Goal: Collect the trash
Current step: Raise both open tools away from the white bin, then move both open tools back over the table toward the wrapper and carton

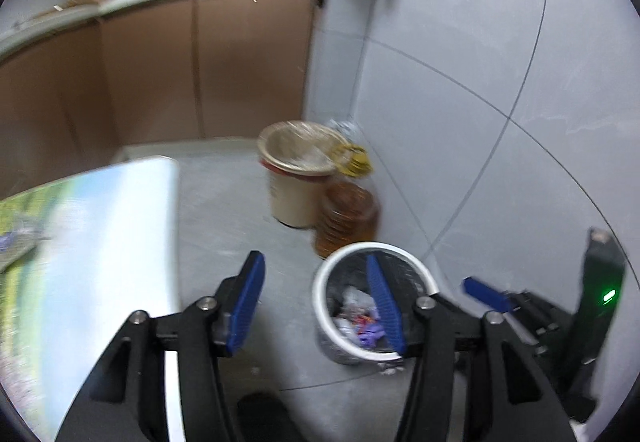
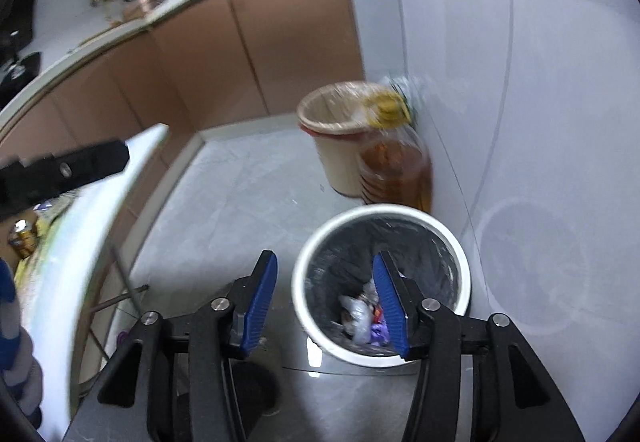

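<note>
Both grippers were spread wide and held nothing. The right gripper (image 2: 326, 302) hung just above the white trash bin (image 2: 460, 266), nearer than the left gripper (image 1: 318, 302). The bin stood upright on the floor, below and ahead, with crumpled wrappers (image 2: 360, 316) at its bottom, beside an amber oil jug (image 2: 396, 170).

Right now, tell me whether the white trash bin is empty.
Not empty. The white trash bin stands upright, black-lined, with crumpled wrappers at its bottom, well below the rim.

Bright, even light; motion blur; fisheye-warped edges
</note>
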The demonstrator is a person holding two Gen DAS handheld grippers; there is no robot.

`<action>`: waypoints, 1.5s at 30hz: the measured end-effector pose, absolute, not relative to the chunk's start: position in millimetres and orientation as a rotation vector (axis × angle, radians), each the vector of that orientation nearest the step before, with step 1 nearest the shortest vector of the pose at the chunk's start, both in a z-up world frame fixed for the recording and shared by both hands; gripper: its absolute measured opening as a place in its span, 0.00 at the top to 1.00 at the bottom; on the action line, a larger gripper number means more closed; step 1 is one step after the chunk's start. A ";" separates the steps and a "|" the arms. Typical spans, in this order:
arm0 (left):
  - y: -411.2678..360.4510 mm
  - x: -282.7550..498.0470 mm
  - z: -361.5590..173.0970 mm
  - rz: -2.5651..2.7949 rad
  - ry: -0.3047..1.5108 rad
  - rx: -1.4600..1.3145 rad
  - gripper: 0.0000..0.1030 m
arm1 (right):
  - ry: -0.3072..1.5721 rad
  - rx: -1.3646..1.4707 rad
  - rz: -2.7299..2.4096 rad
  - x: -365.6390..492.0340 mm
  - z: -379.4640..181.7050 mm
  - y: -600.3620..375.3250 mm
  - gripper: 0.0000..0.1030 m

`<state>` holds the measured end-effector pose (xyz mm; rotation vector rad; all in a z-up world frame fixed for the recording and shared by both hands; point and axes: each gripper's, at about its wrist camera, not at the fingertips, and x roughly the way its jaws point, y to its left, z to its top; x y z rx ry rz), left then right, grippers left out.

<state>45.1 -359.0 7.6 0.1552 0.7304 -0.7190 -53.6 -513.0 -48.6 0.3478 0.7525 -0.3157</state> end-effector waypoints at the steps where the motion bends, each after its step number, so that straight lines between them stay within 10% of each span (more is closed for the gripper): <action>1: -347.9 39.7 12.0 -0.699 0.708 0.160 0.45 | 0.738 0.331 -0.298 -56.0 -37.9 -501.7 0.50; 20: -89.3 -22.0 44.5 -0.236 0.598 0.008 0.40 | 0.650 0.082 -0.009 -67.2 67.8 -325.1 0.46; 45: 0.2 -32.6 36.2 -0.131 0.547 -0.064 0.28 | 0.679 -0.070 0.083 -52.0 88.1 -228.7 0.37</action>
